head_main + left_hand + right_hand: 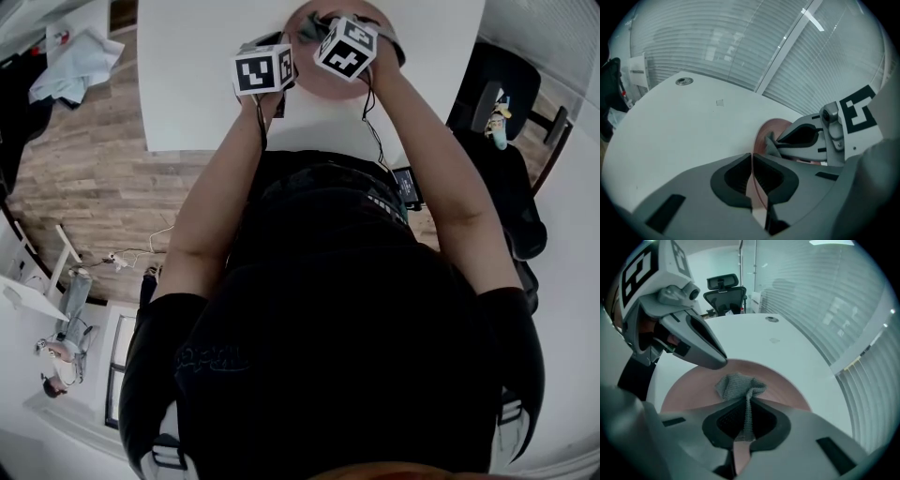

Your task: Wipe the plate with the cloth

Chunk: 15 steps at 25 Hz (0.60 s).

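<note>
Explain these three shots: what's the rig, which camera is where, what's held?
No robot: a person holds a two-jaw gripper in each hand. One picture is from a head camera looking down; the other two come from cameras riding on the grippers, looking along their jaws. On the white table sits a pink plate. The left gripper has its jaws shut on the plate's rim. The right gripper has its jaws shut on a grey cloth bunched over the plate.
</note>
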Available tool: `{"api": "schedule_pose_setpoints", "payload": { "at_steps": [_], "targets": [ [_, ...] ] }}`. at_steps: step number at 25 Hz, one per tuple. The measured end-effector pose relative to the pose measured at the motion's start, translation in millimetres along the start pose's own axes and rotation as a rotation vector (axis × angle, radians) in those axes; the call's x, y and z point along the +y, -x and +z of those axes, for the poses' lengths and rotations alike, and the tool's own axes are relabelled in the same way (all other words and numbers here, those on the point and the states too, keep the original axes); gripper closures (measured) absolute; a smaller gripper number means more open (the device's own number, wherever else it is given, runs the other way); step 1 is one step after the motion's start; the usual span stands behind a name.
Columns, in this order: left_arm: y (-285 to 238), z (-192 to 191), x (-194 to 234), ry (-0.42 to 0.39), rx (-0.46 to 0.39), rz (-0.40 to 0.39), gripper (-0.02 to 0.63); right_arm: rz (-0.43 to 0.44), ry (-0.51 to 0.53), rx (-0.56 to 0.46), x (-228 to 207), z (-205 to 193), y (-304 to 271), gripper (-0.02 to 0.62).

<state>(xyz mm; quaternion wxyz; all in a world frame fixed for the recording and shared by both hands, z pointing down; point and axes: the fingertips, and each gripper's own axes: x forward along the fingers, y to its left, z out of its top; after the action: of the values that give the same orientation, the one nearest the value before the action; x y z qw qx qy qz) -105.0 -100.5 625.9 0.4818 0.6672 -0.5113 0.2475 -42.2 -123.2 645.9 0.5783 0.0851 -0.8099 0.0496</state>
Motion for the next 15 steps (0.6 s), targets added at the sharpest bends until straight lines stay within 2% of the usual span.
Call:
{"api": "schedule_pose_setpoints", "payload": {
  "at_steps": [9,15],
  "targets": [
    [-2.3,1.0,0.6,0.001,-0.008,0.000,0.578,0.158,0.064,-0.057,85.7,8.2,0.0,0.561],
    [-0.5,0.0,1.3,0.000,-0.010,0.001,0.578,0.214,0.068,-0.004,121.9,-30.4,13.2,0.561]
  ]
}}
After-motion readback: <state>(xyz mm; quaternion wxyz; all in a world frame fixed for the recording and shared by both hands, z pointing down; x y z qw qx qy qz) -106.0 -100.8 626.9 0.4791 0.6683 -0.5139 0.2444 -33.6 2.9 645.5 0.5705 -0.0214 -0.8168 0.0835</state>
